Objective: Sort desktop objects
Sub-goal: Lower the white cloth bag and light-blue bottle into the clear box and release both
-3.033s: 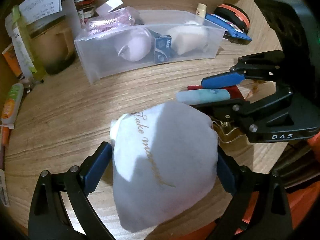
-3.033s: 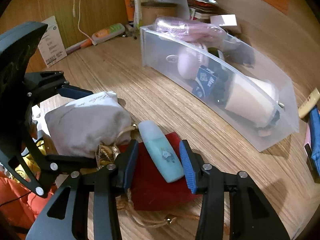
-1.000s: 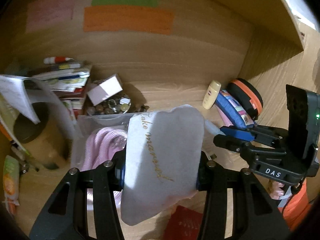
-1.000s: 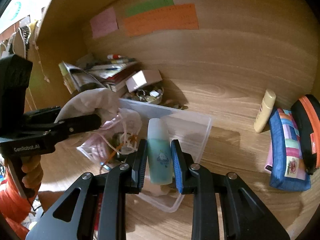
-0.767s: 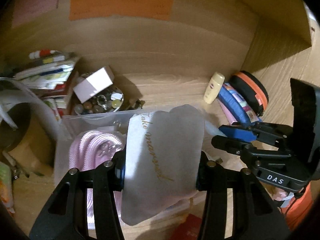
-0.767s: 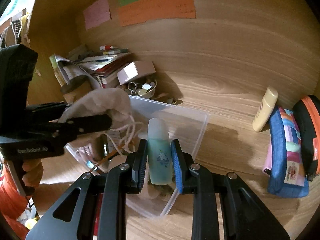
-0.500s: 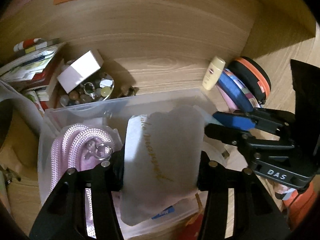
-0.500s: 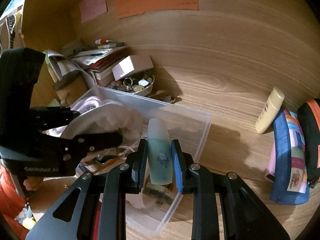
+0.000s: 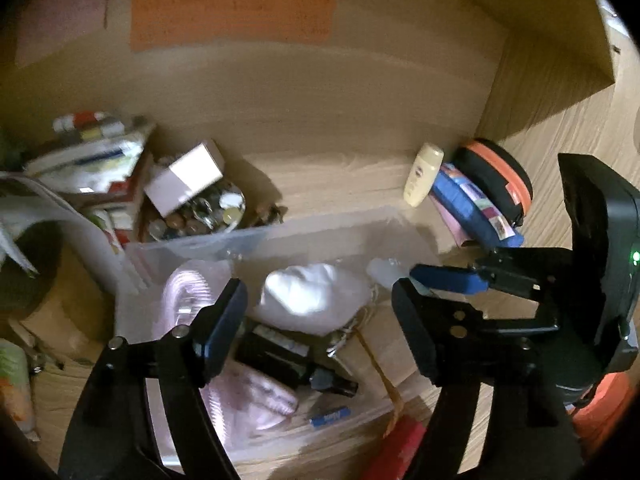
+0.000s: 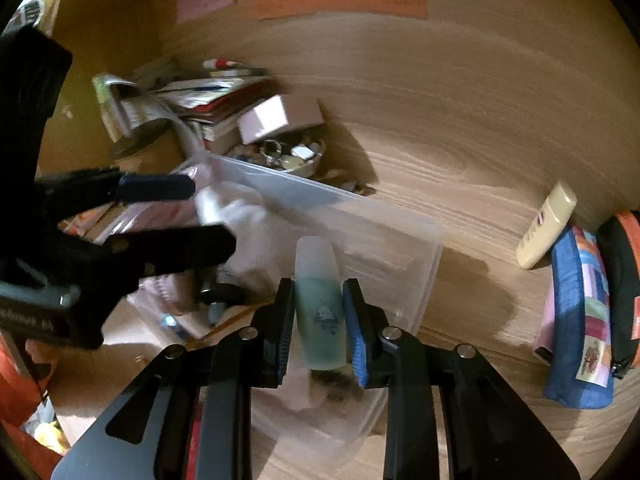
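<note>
A clear plastic bin (image 9: pixel 208 240) (image 10: pixel 424 240) stands on the wooden desk. The white cloth pouch (image 9: pixel 312 300) (image 10: pixel 244 220) lies inside it, free of my left gripper (image 9: pixel 320 304) (image 10: pixel 212 212), whose jaws are opening above it with nothing pressed between the pads. Pink rope (image 9: pixel 188 284) and a dark bottle (image 9: pixel 288 360) also lie in the bin. My right gripper (image 10: pixel 318 296) (image 9: pixel 436 280) is shut on a small teal bottle (image 10: pixel 320 308), held upright over the bin's right end.
Behind the bin sit a bowl of trinkets (image 9: pixel 200 220), a white box (image 9: pixel 184 180) and stacked papers (image 9: pixel 88 160). A cream tube (image 10: pixel 548 224), a blue patchwork pouch (image 10: pixel 580 320) and a black-and-orange case (image 9: pixel 496 176) lie at the right. A red pouch (image 9: pixel 396 452) lies at the front.
My left gripper has opened and let go of the white pouch, which dropped into the bin. The right gripper, still shut on the teal bottle, came down closer over the bin.
</note>
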{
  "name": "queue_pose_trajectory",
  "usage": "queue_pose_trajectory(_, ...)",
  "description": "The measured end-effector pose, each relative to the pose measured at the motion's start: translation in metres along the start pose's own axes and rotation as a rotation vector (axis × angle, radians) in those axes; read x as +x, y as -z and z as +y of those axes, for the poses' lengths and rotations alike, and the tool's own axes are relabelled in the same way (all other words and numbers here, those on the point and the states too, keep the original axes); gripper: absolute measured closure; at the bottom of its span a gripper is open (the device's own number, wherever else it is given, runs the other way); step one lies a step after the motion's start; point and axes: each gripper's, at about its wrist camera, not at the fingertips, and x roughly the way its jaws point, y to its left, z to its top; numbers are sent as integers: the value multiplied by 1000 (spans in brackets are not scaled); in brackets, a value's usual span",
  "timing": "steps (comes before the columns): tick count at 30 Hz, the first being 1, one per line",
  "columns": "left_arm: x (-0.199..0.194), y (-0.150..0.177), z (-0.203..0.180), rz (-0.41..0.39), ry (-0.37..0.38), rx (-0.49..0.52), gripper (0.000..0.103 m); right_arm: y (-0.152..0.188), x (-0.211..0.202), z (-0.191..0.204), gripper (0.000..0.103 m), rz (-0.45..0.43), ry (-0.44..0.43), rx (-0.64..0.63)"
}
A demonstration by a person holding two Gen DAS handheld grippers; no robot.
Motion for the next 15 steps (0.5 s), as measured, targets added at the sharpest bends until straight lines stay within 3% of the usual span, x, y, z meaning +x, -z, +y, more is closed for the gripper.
queue_pose_trajectory(4,-22,3,-1,-45,-16,6,16,3,-22,12,79,-38,4,-22)
queue_pose_trajectory(8,-43,11,-1,-81,-53,30,13,11,-42,27,64,-70,-10,-41)
queue_pose_trajectory(12,-59,24,2,-86,-82,41,11,27,-56,48,56,-75,-37,-74)
queue_pose_trajectory(15,-69,37,6,-83,-104,43,11,42,-57,65,39,-59,-59,-90)
